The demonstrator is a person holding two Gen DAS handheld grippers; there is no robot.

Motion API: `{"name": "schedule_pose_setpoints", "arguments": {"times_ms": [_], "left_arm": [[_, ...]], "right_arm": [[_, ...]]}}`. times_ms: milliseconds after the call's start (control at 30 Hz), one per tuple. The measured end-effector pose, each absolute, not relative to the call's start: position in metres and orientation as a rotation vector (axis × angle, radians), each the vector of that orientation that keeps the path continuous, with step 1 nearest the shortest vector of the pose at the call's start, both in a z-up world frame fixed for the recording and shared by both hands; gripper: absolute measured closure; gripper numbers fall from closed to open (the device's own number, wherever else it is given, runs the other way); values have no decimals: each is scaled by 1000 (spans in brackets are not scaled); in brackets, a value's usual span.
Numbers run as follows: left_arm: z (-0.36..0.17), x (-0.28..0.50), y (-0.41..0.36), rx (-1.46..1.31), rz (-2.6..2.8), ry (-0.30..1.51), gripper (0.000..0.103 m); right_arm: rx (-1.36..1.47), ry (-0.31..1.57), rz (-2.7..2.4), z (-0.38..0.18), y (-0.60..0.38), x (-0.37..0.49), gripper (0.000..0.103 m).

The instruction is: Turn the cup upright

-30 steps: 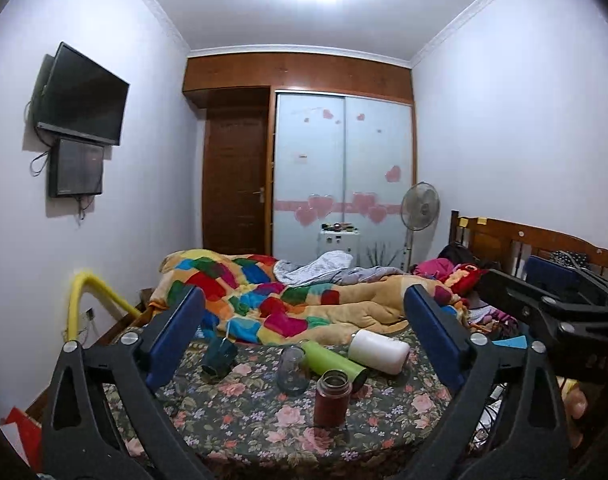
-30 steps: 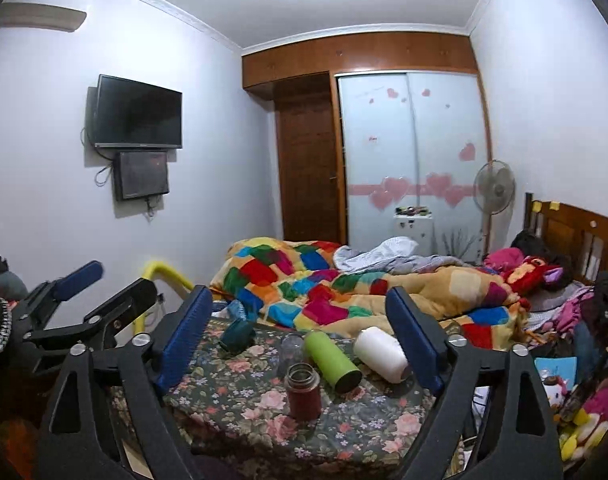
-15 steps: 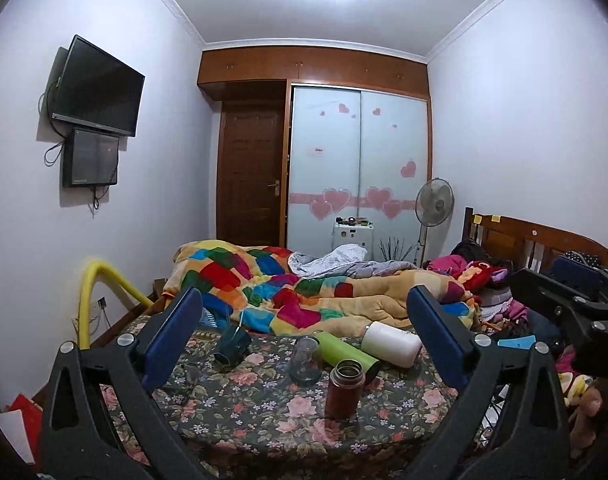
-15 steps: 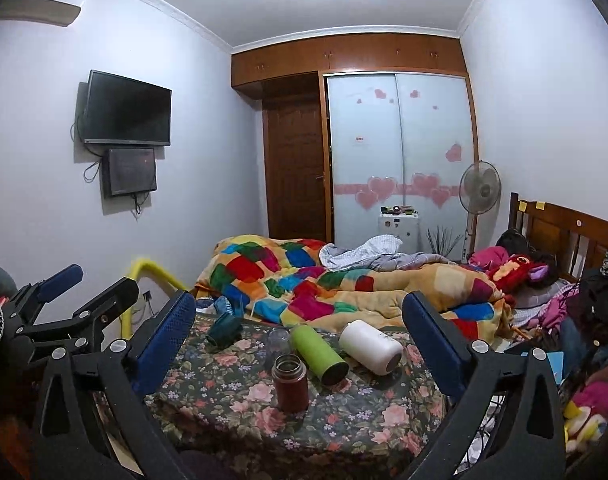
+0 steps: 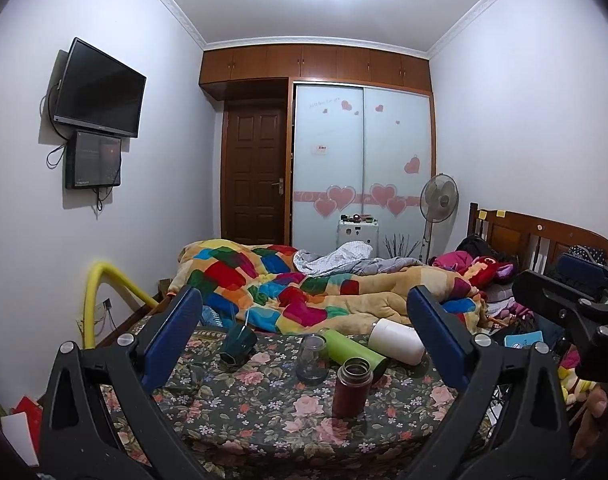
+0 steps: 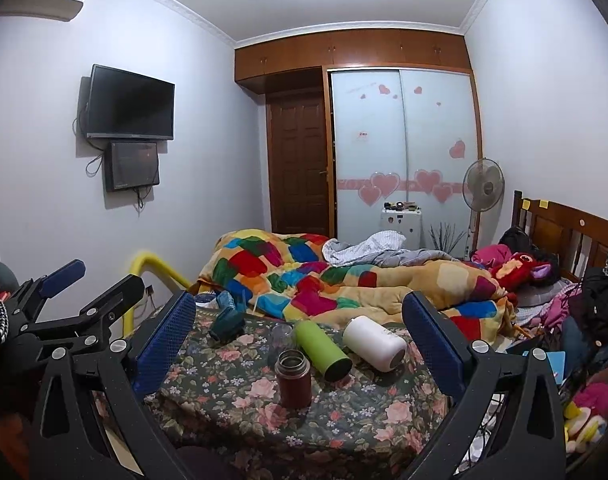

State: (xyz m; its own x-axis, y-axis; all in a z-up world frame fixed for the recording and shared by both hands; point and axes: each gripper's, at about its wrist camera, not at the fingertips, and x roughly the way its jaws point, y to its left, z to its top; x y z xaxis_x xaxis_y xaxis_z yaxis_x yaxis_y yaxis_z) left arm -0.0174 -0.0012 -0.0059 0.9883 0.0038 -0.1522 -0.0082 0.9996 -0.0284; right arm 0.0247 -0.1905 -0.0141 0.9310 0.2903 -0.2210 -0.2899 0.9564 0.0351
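Observation:
On a floral-cloth table point(image 5: 264, 412) point(image 6: 232, 396) several cups lie or stand. A green cup point(image 5: 352, 350) point(image 6: 322, 350), a white cup point(image 5: 396, 342) point(image 6: 374, 342) and a dark teal cup point(image 5: 238, 344) point(image 6: 226, 326) lie on their sides. A dark red cup point(image 5: 351, 386) point(image 6: 293, 378) stands upright. A clear glass point(image 5: 313, 360) point(image 6: 280, 338) stands mouth down. My left gripper point(image 5: 304, 340) and right gripper point(image 6: 300, 340) are open, empty, and held back from the table. The right gripper shows at the left view's right edge point(image 5: 564, 308); the left gripper shows at the right view's left edge point(image 6: 76, 304).
A bed with a patchwork quilt point(image 5: 296, 288) lies behind the table. A yellow tube point(image 5: 100, 292) curves up at the left wall. Clothes and toys point(image 6: 584, 320) pile at the right by a wooden headboard. A fan point(image 5: 438, 204) stands near the wardrobe.
Both views have tilted up and drawn back slightly, so the table sits lower in frame. The cups have not moved. Both grippers stay open.

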Motion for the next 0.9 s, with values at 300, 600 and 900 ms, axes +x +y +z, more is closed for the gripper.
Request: {"name": "schedule_pose_setpoints", "arguments": {"times_ms": [300, 600, 900], "left_arm": [[-7, -15, 0, -30, 5, 159, 0], [-14, -11, -1, -29, 2, 172, 0], [-16, -8, 1, -40, -1, 183, 0]], "right_arm": [[2, 236, 302, -13, -190, 25, 0], [1, 239, 304, -13, -189, 26, 0], [1, 241, 304, -13, -187, 25, 0]]}}
